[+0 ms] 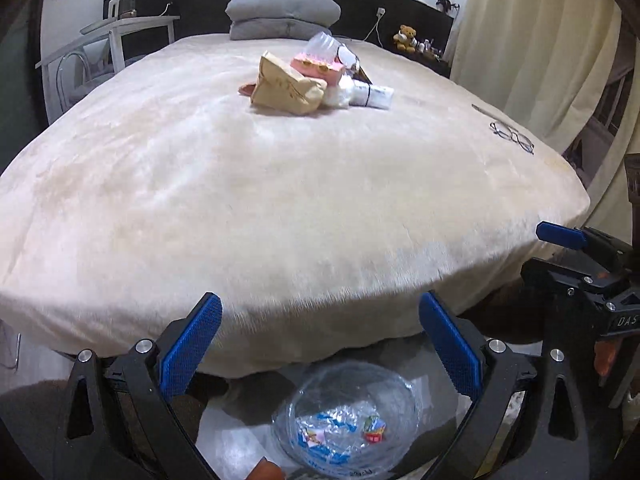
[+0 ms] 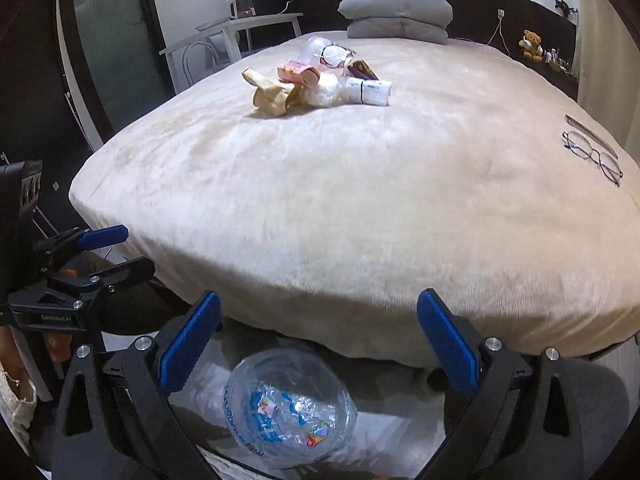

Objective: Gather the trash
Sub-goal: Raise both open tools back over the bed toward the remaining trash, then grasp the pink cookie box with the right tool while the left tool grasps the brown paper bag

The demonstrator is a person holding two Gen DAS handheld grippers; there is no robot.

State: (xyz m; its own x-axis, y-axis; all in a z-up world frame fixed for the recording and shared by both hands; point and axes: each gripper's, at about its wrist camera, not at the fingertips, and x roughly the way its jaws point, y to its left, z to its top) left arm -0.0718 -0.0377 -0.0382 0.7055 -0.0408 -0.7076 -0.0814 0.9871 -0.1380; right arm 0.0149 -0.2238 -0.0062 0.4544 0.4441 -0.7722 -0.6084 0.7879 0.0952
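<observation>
While both grippers, left gripper (image 1: 320, 340) and right gripper (image 2: 318, 340), hang released at the bed's (image 1: 280, 200) foot edge, reaching the trash pile (image 1: 312, 80) comes next.

A trash pile (image 1: 316, 80) lies mid-bed toward the head edge, before folded pillows (image 1: 282, 16); glasses (image 1: 512, 136) lie near the bed's (image 1: 280, 200) right edge.

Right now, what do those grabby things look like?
Each hand-held gripper, left and right, has a black frame with silver bolts and two fingers with bumpy blue pads. Small white lettering marks the left body, "GenRobot.AI".
</observation>
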